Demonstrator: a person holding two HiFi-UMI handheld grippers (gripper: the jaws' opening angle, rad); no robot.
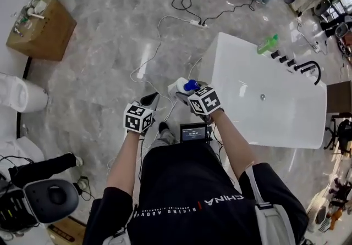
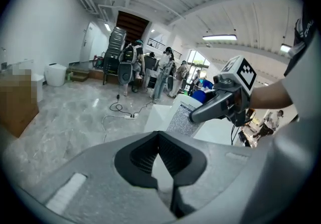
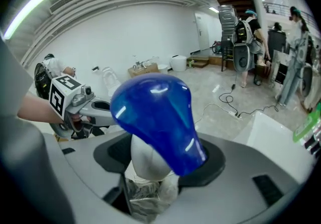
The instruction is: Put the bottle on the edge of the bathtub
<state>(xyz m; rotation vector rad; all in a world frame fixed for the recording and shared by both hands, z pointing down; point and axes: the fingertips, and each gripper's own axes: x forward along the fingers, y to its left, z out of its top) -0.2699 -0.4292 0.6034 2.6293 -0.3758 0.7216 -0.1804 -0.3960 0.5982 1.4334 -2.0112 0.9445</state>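
A white bottle with a blue cap (image 1: 186,85) sits in my right gripper (image 1: 185,93), which is shut on its body. In the right gripper view the blue cap (image 3: 156,117) fills the middle above the jaws of the right gripper (image 3: 149,170). The white bathtub (image 1: 250,117) lies just right of the bottle, its near corner close to it. My left gripper (image 1: 149,100) hangs to the left over the floor, its jaws together with nothing in them. The left gripper view looks past the left gripper (image 2: 159,143) to the bottle (image 2: 180,117) and the tub.
A green bottle (image 1: 268,44) and a black faucet (image 1: 309,68) stand on the tub's far rim. Cables and a power strip (image 1: 193,21) cross the floor. A cardboard box (image 1: 43,29) sits at far left, an office chair (image 1: 49,198) at lower left. People (image 2: 150,70) stand at the back.
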